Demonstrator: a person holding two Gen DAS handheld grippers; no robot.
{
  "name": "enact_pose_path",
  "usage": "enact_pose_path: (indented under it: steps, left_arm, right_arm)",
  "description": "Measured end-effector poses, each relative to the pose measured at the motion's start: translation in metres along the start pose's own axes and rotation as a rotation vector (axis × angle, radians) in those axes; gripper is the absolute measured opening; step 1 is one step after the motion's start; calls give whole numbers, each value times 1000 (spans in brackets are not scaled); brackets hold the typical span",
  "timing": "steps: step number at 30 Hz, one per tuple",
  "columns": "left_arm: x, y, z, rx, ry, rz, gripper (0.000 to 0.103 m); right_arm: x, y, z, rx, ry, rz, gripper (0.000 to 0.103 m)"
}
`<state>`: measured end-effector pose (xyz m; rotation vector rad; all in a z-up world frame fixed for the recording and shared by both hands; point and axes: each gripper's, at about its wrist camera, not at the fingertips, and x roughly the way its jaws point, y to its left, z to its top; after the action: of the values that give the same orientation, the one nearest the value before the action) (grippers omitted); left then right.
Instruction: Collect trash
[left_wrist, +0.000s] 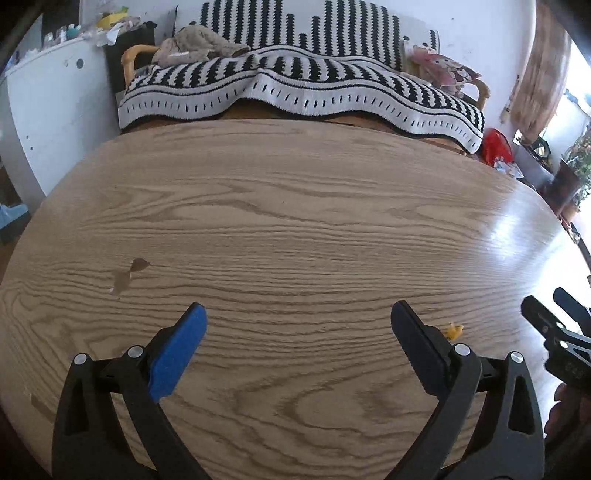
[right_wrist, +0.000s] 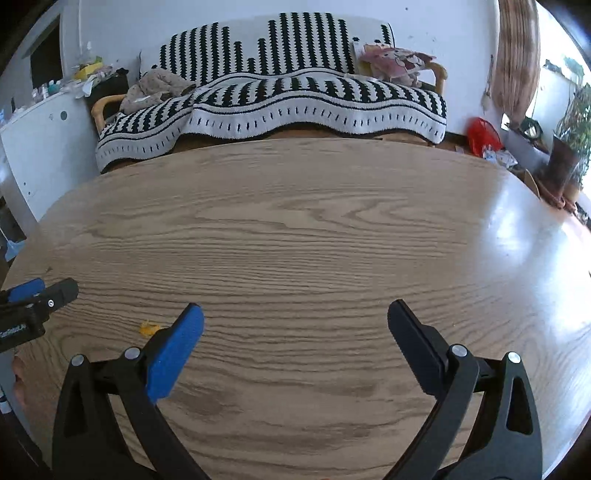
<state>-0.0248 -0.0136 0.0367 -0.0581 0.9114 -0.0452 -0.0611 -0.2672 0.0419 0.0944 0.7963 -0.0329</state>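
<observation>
A small yellow scrap (left_wrist: 453, 330) lies on the wooden table (left_wrist: 295, 221), just right of my left gripper's right finger. It also shows in the right wrist view (right_wrist: 149, 328), just left of my right gripper's left finger. My left gripper (left_wrist: 298, 317) is open and empty above the table. My right gripper (right_wrist: 295, 314) is open and empty too. Each gripper shows at the edge of the other's view: the right one (left_wrist: 554, 325) and the left one (right_wrist: 37, 295).
A brown stain (left_wrist: 129, 273) marks the table at the left. Behind the table stands a sofa with a black-and-white striped blanket (left_wrist: 295, 85). A red bag (left_wrist: 496, 146) lies on the floor at the right. A white cabinet (left_wrist: 55, 110) stands at the left.
</observation>
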Motion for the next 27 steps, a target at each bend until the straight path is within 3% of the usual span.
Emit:
enact_pose_path:
  steps: [11,27]
  left_arm:
    - [-1,4,3,-35,-4,1,97]
    - [2,-2,0,21,-4,57,97]
  right_arm:
    - [5,-10,-9,13,41,-25,96]
    - [10,-22,-12,37,72,-32,96]
